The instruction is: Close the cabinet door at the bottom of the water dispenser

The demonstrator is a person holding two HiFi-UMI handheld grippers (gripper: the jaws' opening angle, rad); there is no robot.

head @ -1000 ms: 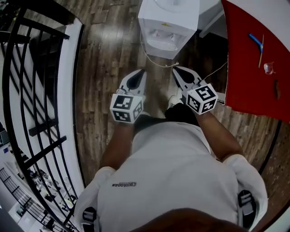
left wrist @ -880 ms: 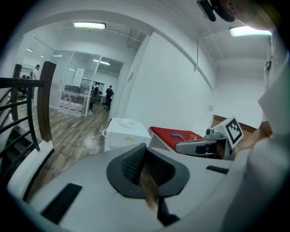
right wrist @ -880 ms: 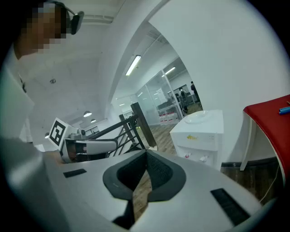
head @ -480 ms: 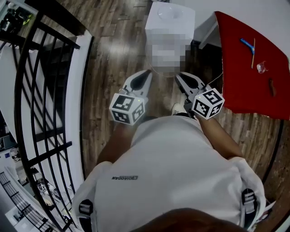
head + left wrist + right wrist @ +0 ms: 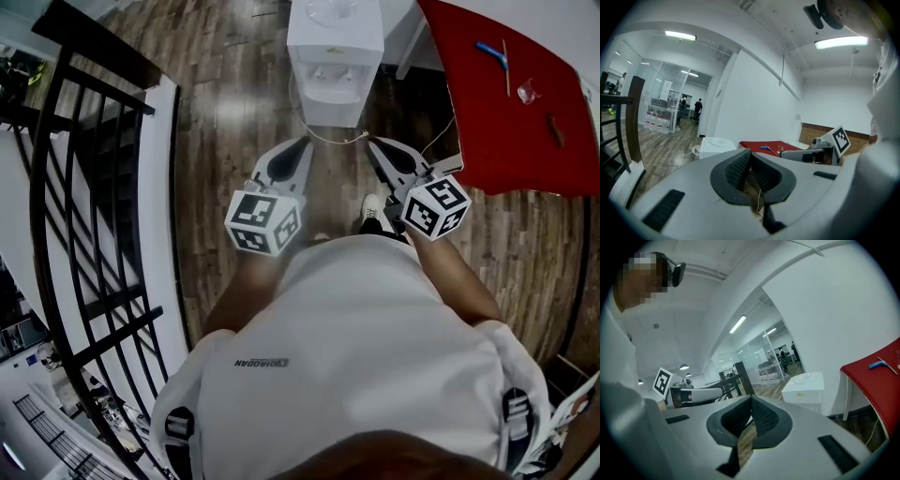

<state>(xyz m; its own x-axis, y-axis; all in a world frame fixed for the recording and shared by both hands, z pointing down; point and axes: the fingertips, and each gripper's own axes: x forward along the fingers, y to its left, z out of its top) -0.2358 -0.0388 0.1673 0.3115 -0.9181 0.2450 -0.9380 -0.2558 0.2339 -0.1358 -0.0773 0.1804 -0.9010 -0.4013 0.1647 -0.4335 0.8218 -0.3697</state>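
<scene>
The white water dispenser point(image 5: 334, 56) stands on the wooden floor ahead of me, seen from above; its bottom cabinet door does not show in any view. My left gripper point(image 5: 304, 142) and right gripper point(image 5: 371, 143) are held side by side in the air, short of the dispenser and pointing toward it. Both have their jaws together with nothing between them. The left gripper view shows the left gripper point(image 5: 750, 151) shut, with the dispenser point(image 5: 717, 146) beyond it. In the right gripper view the right gripper point(image 5: 751, 399) is shut, the dispenser point(image 5: 804, 389) to its right.
A red table point(image 5: 506, 103) with a blue tool and small items stands right of the dispenser. A black railing point(image 5: 84, 216) runs along the left. A white cord point(image 5: 330, 139) lies on the floor before the dispenser. A person's shoe point(image 5: 372, 208) shows below the right gripper.
Both grippers have risen and drawn back from the dispenser, which now looks smaller and farther. They stay side by side with jaws together.
</scene>
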